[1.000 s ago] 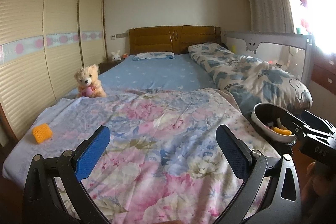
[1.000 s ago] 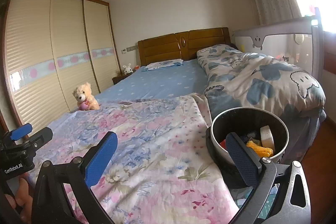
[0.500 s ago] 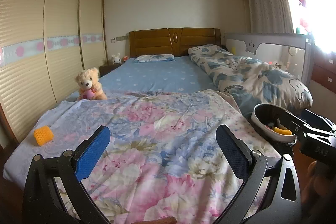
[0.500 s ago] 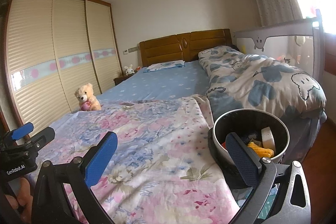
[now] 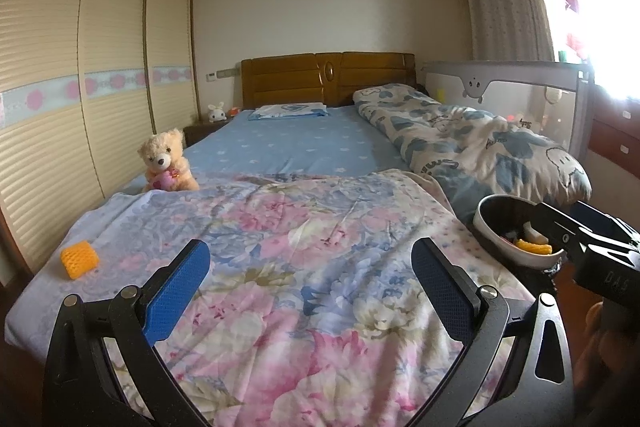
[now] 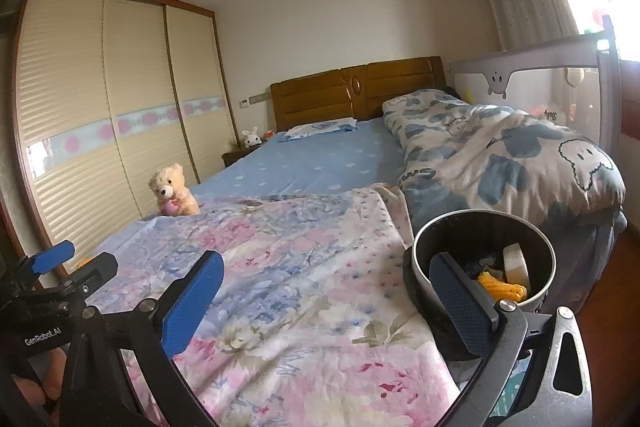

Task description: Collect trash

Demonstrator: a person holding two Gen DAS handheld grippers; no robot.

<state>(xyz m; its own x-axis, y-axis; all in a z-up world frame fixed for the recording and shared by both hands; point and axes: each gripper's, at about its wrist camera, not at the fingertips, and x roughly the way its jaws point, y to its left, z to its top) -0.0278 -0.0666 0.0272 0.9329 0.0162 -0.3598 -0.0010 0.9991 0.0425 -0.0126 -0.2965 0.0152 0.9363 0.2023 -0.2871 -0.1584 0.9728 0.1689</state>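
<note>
An orange foam-net piece lies on the floral quilt near the bed's left front corner. A black trash bin stands at the bed's right front corner, holding a tape roll, yellow scraps and other bits; it also shows in the left wrist view. My left gripper is open and empty above the quilt's front. My right gripper is open and empty, its right finger just in front of the bin.
A teddy bear sits at the bed's left edge. A rolled blue-patterned duvet lies along the right side by a bed rail. A wardrobe lines the left wall. The headboard and a pillow are at the back.
Both views have tilted slightly upward; the bed and bin sit a little lower in frame. Both grippers stay open and empty.
</note>
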